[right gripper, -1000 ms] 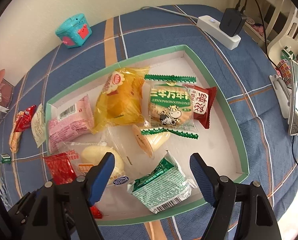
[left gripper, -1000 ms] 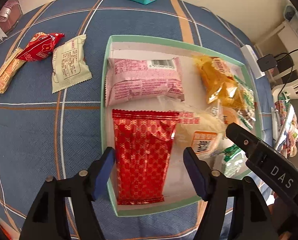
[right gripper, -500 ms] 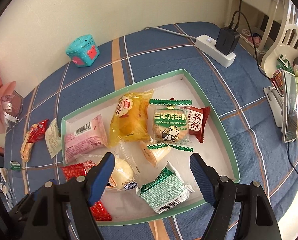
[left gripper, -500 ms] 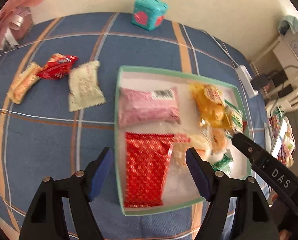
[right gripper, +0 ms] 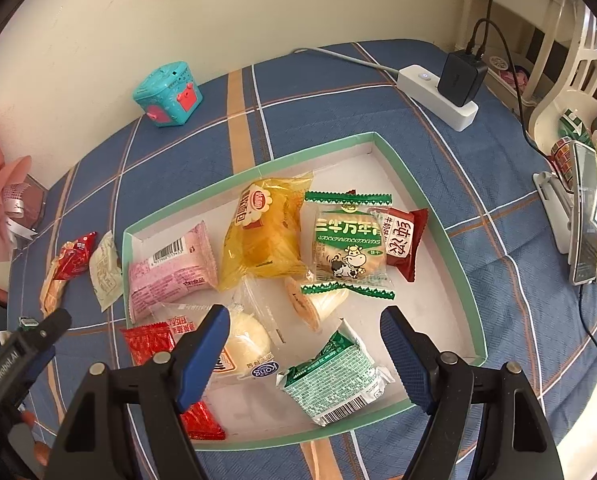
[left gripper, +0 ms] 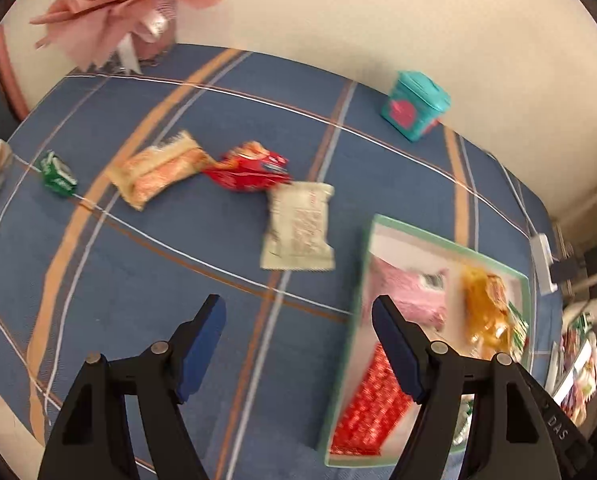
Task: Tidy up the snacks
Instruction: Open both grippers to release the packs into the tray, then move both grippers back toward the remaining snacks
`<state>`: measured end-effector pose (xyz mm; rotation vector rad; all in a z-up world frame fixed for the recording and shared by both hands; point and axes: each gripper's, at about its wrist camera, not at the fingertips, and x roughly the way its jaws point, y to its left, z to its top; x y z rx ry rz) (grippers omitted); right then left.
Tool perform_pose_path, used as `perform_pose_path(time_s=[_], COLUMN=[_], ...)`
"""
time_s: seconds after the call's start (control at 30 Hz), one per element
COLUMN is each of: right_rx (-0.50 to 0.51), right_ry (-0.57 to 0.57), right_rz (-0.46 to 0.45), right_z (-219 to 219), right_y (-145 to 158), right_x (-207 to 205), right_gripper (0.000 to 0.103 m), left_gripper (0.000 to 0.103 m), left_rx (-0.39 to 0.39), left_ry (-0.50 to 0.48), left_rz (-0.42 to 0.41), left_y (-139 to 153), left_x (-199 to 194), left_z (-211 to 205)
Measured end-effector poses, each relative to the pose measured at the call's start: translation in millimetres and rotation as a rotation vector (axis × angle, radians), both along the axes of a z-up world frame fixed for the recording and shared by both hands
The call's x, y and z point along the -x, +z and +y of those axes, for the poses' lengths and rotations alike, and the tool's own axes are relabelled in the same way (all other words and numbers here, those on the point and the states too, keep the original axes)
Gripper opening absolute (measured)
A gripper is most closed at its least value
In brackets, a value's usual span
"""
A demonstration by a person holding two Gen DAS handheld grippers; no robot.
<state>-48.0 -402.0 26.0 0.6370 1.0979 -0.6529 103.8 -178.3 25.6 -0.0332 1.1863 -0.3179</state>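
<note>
left gripper (left gripper: 298,340) jaws open and empty over tablecloth (left gripper: 138,280), right gripper (right gripper: 304,344) likewise over tray (right gripper: 464,280)

Left view smeared by motion: tray (left gripper: 446,242) contents and print on the cream packet (left gripper: 298,226) unreadable. In my right view, red packet (right gripper: 148,340) half hidden behind a finger (right gripper: 202,354); phone (right gripper: 586,216) near the frame edge, screen illegible.

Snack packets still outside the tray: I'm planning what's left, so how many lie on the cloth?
3, in a row left of the tray: cream packet nearest, red packet, then orange-and-cream packet. More may lie off-frame.
</note>
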Motion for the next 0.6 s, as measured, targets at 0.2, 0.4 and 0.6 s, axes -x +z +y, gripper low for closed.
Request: perform_pose_path(time_s=[0.2,0.4,0.6], right_rx=[0.006,0.015,0.031], right_ry=[0.022,0.036,0.05], right_rz=[0.004,-0.013,-0.033], right_z=[4.2,5.1,4.8], right_y=[-0.4,0.6,3.1], right_x=[-3.7,-5.0,-5.6], right_gripper=[0.08,0.099,0.103], left_gripper=[0.08,0.091,0.095], left_rx=[0.007,-0.011,-0.019], left_ry=[0.037,0.031,0.044], left_rz=[-0.004,-0.024,-0.051], left_y=[-0.4,0.4,1.4], left_x=[-3.9,-1.1,-1.3], left_z=[9.7,8.2,11.4])
